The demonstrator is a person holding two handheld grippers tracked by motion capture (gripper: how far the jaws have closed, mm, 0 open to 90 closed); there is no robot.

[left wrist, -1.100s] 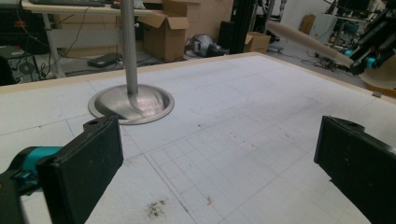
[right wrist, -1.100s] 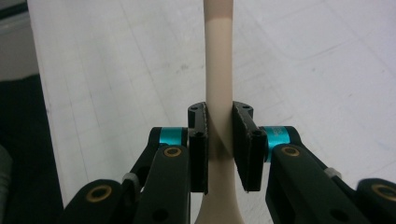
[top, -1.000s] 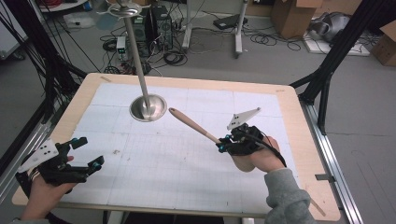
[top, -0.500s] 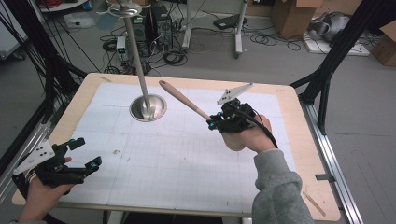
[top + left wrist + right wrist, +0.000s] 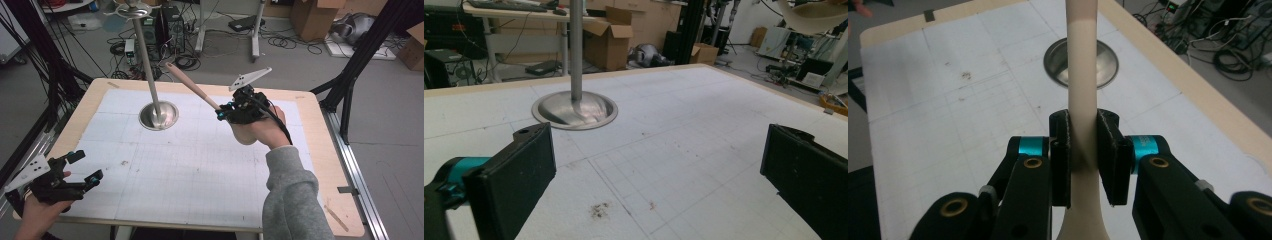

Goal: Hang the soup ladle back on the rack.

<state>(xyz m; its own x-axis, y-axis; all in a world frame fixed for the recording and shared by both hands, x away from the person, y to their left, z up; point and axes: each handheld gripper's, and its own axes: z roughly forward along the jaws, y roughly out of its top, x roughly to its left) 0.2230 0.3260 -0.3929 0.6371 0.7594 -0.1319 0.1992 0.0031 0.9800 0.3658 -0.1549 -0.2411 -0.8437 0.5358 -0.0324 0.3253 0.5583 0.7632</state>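
1. We see the right hand-held gripper (image 5: 223, 111) raised above the far right part of the tabletop (image 5: 200, 160), its jaws clenched on the handle of a wooden spoon (image 5: 192, 86).
2. In the right gripper view, the wooden spoon (image 5: 1082, 75) runs straight up between the two black pads (image 5: 1060, 150), which press on it from both sides.
3. From the high view, the spoon slants up and away to the left from the gripper, with its far end in the air above the table's far edge, close to the pole of the metal stand (image 5: 147, 65).
4. The stand's round base (image 5: 159, 115) sits on the white gridded mat towards the far left; we see the same base (image 5: 574, 107) ahead in the left gripper view.
5. The left hand-held gripper (image 5: 85, 167) hovers at the near left corner of the tabletop, released, its jaws wide apart with nothing between them.
6. The two grippers are well apart.
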